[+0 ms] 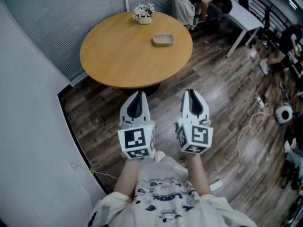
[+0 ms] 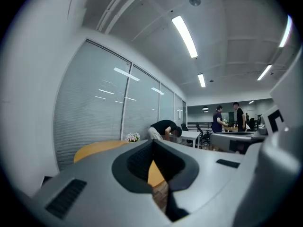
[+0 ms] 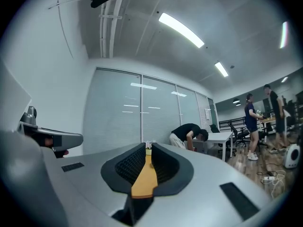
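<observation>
- Round table (image 1: 118,56), head view: the wooden top lies ahead of both grippers and slightly to the left, apart from them, over dark plank floor (image 1: 222,103). A shallow dish (image 1: 163,39) sits on its far right part, and a small flower pot (image 1: 143,13) stands at its far edge.
- Head view, grippers: the left gripper (image 1: 137,94) and right gripper (image 1: 191,91) are held side by side, near each other, pointing toward the table. Each has its jaws drawn together to a point, and neither grips anything.
- Left gripper view: the jaw tips meet, clenched on nothing. Through the hollow between the pads a strip of tabletop and floor shows. The table lies ahead and to the left, with the flowers at its far side. Beyond it a person (image 2: 163,126) bends over a white desk (image 2: 191,136).
- Right gripper view: the jaws are pressed close and are empty. A wedge of orange tabletop shows in the hollow between the pads, straight ahead, and the flower pot is just past the tips. Two people (image 3: 250,122) stand far off to the right.
</observation>
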### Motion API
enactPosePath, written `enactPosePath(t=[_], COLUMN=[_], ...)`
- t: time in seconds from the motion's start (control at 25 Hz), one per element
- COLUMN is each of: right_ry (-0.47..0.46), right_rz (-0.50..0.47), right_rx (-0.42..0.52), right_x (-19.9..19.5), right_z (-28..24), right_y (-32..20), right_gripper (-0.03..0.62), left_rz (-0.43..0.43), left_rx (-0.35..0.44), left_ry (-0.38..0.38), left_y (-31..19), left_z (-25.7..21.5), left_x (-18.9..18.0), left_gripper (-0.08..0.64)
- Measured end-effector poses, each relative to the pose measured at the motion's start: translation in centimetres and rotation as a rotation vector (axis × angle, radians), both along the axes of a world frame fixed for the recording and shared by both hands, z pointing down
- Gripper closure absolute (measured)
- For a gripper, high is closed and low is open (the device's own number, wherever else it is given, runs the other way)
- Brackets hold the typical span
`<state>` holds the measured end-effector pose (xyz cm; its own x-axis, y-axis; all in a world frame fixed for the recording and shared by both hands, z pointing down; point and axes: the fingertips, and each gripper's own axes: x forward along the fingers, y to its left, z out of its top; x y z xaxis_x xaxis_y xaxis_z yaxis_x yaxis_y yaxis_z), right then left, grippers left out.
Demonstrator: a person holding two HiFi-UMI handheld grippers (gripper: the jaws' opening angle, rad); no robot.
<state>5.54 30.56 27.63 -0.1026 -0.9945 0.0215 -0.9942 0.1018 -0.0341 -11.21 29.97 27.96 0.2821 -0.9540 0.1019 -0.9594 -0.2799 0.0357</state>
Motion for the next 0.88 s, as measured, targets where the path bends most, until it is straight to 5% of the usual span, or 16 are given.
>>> enactPosePath(t=[0.56, 0.88], right_ry=[0.005, 0.001], right_rz=[-0.022, -0.021], right_rx=[-0.034, -0.049], right_x=[3.2, 4.5], right_z=[1.9, 2.8], right_y=[-2.0, -6.9], right_gripper=[0.552, 0.552], left_rz=[-0.029, -0.015], left_rx=[-0.051, -0.059], left_ry=[0.018, 0.02], left_y=[-1.6, -6.9], left_z=[2.2, 2.9], left_x=[3.1, 4.5], left_gripper=[0.557, 0.555])
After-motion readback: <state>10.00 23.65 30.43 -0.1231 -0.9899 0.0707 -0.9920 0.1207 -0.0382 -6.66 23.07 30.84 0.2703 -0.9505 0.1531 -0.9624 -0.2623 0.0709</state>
